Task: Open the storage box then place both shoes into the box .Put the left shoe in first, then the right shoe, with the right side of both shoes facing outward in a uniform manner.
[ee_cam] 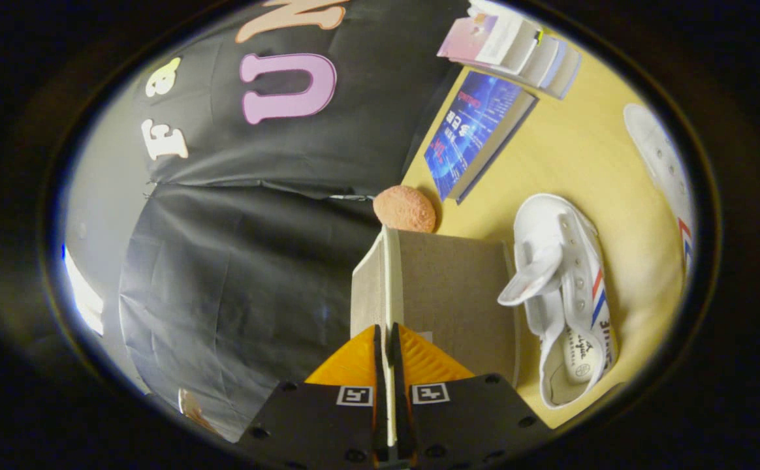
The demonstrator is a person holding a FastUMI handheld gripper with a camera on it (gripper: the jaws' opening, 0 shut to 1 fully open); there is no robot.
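My gripper is shut on the thin pale edge of the storage box's lid, which runs straight ahead from between the fingers. The view is rolled sideways. The lid's brown cardboard face spreads to the right of the fingers. Beside it on the yellow table lies a white canvas shoe with red and blue stripes, its opening toward me and its tongue flopped out. A second white shoe with the same stripes lies farther right on the table.
An orange, rough ball sits just beyond the lid's far end. A blue book lies flat past it, and a row of books stands farther off. The yellow table carries all of these.
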